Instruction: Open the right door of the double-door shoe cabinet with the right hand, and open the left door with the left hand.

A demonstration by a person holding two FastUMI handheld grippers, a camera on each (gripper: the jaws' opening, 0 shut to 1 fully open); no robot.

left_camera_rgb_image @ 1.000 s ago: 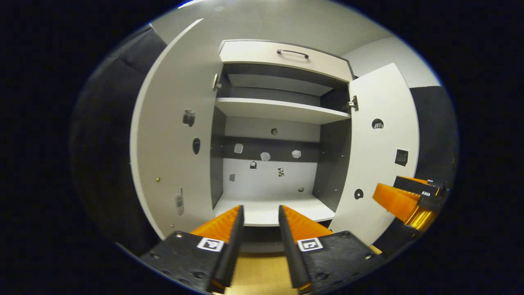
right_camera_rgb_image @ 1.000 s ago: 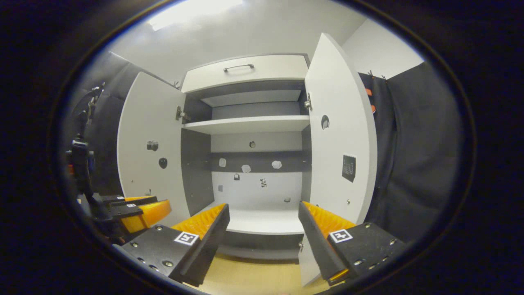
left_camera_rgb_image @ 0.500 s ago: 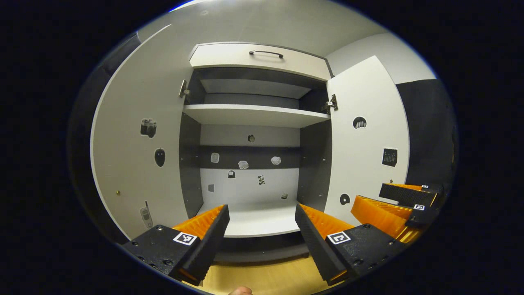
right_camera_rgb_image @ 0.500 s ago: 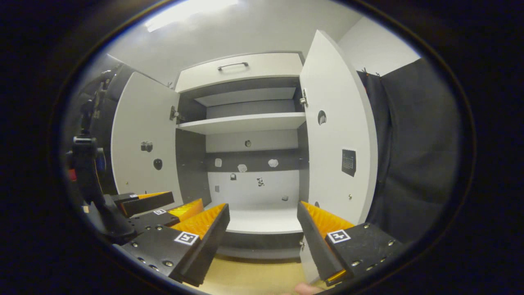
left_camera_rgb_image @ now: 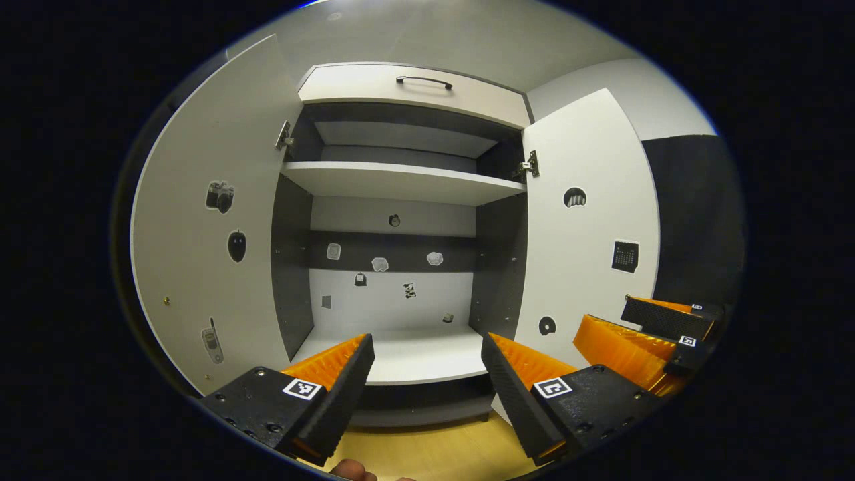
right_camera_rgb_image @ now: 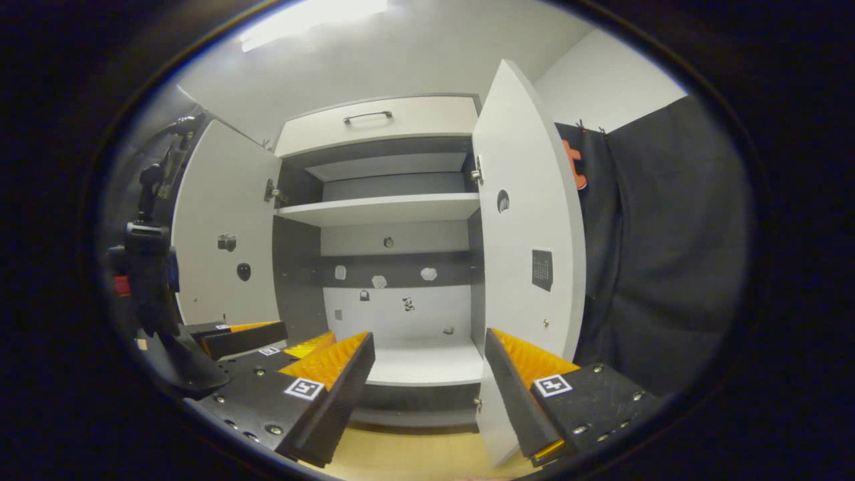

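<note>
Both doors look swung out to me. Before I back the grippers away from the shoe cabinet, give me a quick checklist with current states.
1. Right door open: ok, swung wide.
2. Left door open: ok, swung wide.
3. Left gripper released: ok, jaws apart, nothing between them.
4. Right gripper released: ok, jaws apart, empty.
5. Grippers apart from each other: ok, side by side with a gap.
6. Doors fully against their stops: cannot tell.

Left door (left_camera_rgb_image: 207, 220) swung out left of cabinet interior, right door (left_camera_rgb_image: 588, 227) right, shelf (left_camera_rgb_image: 401, 180) inside, drawer (left_camera_rgb_image: 411, 90) above
</note>
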